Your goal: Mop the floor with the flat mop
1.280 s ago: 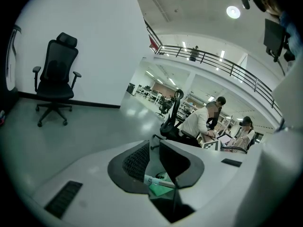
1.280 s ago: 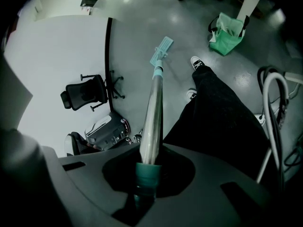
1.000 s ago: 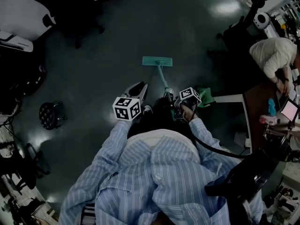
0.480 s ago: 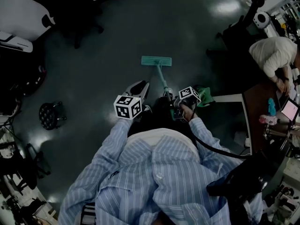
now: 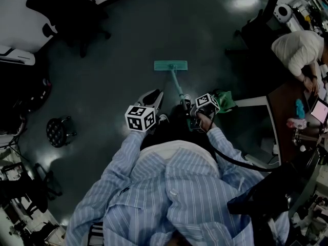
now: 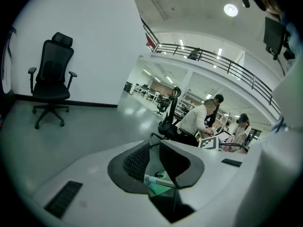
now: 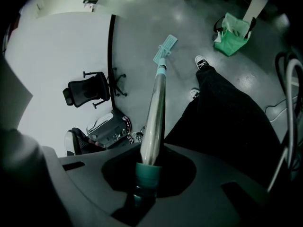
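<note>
The flat mop's teal head (image 5: 170,65) lies flat on the dark floor ahead of me, and its pole (image 5: 179,88) slants back to my right gripper (image 5: 187,106). That gripper is shut on the pole's upper end. In the right gripper view the silver pole (image 7: 155,112) runs from a teal grip (image 7: 147,175) between the jaws out to the mop head (image 7: 165,47). My left gripper (image 5: 150,97) hovers left of the pole, fingers apart and holding nothing. In the left gripper view its jaws (image 6: 155,167) frame only a short piece of the handle beyond them.
A black office chair (image 5: 72,9) stands at the back left by the white wall, a round stool (image 5: 60,131) at the left. A green bag (image 5: 224,100) sits right of the mop by a desk (image 5: 271,127). A person (image 5: 297,55) leans over the desk. My shoe (image 7: 201,62) is near the pole.
The mop head has edged slightly farther away across the floor. Both grippers keep nearly the same places, and the right one still holds the pole.
</note>
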Demonstrator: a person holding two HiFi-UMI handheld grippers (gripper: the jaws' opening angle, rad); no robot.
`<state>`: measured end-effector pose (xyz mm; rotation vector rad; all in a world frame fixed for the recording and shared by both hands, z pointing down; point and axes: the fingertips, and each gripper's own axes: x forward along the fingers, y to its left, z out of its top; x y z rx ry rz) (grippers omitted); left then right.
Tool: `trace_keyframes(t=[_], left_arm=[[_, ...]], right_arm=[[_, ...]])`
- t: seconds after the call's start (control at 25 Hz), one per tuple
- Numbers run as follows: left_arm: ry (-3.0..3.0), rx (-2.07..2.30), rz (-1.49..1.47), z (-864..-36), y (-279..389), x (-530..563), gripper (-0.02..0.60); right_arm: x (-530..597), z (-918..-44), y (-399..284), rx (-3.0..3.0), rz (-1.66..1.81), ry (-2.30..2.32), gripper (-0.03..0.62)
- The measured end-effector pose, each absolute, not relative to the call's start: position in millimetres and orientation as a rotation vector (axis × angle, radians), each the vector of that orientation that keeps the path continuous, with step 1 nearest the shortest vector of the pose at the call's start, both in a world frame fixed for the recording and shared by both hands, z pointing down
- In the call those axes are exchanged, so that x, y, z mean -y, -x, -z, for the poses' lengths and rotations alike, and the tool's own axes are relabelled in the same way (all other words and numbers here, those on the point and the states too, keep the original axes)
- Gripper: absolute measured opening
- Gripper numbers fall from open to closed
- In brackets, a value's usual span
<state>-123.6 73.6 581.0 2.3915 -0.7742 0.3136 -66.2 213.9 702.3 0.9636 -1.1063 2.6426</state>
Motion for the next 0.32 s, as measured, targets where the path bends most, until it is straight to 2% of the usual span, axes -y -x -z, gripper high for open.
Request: trace_keyframes(t=[0.32], left_arm=[[-2.396,0.757,-0.327,-583.5,124.8,-78.3,0.069]], right_arm=[[-216.2,-704.1,68.9,1.099,-2.654,-0.969,0.044]])
